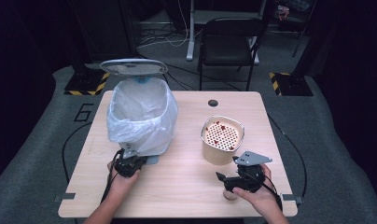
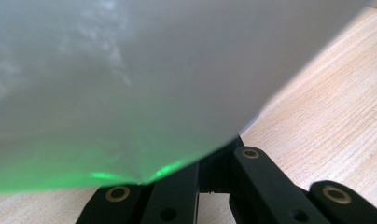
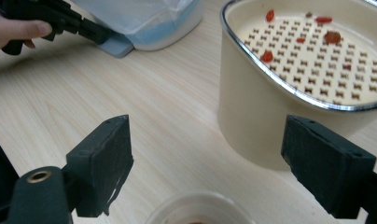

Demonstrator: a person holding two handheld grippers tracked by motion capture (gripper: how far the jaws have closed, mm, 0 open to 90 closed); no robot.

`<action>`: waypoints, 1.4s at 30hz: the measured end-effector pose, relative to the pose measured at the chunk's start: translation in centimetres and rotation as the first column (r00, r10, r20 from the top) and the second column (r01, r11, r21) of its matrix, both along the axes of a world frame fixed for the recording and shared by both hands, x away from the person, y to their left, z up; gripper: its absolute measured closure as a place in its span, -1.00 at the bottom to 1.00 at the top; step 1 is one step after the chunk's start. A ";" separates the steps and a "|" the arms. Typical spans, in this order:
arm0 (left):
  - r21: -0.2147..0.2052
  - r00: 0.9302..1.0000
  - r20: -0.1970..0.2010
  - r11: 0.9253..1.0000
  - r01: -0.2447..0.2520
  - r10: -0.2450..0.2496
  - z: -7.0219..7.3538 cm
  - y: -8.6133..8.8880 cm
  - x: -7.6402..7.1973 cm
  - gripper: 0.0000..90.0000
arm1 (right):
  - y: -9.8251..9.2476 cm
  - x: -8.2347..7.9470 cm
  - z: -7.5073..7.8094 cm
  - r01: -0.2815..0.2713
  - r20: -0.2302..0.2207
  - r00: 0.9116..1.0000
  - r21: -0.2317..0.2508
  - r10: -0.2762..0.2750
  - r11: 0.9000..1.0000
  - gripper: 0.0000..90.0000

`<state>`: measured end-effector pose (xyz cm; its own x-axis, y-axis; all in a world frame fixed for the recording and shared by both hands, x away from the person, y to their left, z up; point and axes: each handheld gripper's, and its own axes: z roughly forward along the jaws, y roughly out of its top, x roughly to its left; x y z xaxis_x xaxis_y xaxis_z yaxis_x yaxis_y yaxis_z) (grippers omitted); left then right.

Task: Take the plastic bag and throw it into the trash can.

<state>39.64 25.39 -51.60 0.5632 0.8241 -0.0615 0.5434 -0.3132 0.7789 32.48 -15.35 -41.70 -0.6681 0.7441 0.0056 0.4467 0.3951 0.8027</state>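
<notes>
On the light wooden table [image 1: 177, 186], at about ten o'clock from its centre, stands a small bin [image 1: 141, 116] lined with a translucent white bag [image 1: 130, 107], its grey lid [image 1: 133, 66] swung up at the back so the mouth is clear to receive waste. The left gripper [image 1: 129, 163] sits at the bin's six o'clock, low against its base; in the left gripper view the jaws are drawn fully together under the bag's bulge, probably pressing on the blue-grey pedal [image 3: 115, 45] that juts from the bin's foot, which would account for the raised lid, though the contact itself is hidden by the bag. At about three o'clock from the table's centre rests a cream container [image 1: 222, 139] with a chrome rim and a perforated insert [image 3: 317, 60] carrying a few red scraps [image 3: 332, 36]; the holes suggest a strainer, so the scraps lie drained on top. The right gripper [image 1: 227, 179] hovers at that container's six o'clock, jaws spread wide with nothing between the pads [image 3: 107, 158], directly above a small pale cup [image 3: 198, 209] near the table's front edge. The spread and the downward aim suggest a grasp of the cup is being prepared, presumably to carry it to the open bin.
</notes>
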 end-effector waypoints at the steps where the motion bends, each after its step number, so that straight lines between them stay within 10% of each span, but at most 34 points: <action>1: 0.001 1.000 0.000 1.000 0.000 0.000 0.0 0.0 0.0 1.00 | -0.1 -0.2 -0.1 0.006 -0.004 1.000 -0.003 -0.006 1.000 -0.67; 42: 0.001 1.000 -0.001 1.000 -0.003 0.003 0.0 0.0 0.0 1.00 | -2.9 -3.3 -5.1 0.036 -0.068 0.997 0.004 -0.035 0.999 -0.66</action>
